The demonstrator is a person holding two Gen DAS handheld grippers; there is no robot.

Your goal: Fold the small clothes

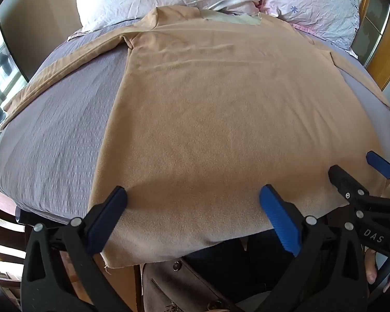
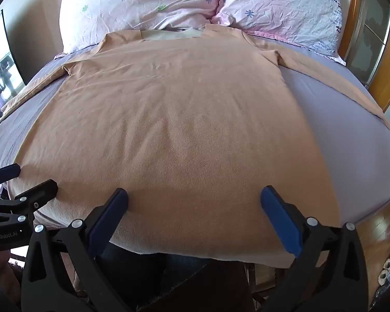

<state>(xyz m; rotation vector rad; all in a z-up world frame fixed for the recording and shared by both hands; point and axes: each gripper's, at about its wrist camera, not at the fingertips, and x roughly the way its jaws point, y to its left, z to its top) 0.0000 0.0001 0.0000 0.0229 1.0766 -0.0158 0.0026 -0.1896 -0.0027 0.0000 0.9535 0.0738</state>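
Presently — tan shirt [image 1: 221,98] lies flat on the grey bedsheet [image 1: 54,135], collar far by the pillows [image 2: 169,2], hem overhanging the near edge | left gripper [image 1: 192,205] and right gripper [image 2: 195,202]: jaws wide apart, holding nothing, poised over the hem | fabric judged soft, light, limp — best pinched at the hem corners.

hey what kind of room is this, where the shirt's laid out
Most likely a bedroom. The tan shirt lies flat on a bed with a grey-purple sheet, two floral pillows sit at its far end, and a wooden headboard shows behind them.
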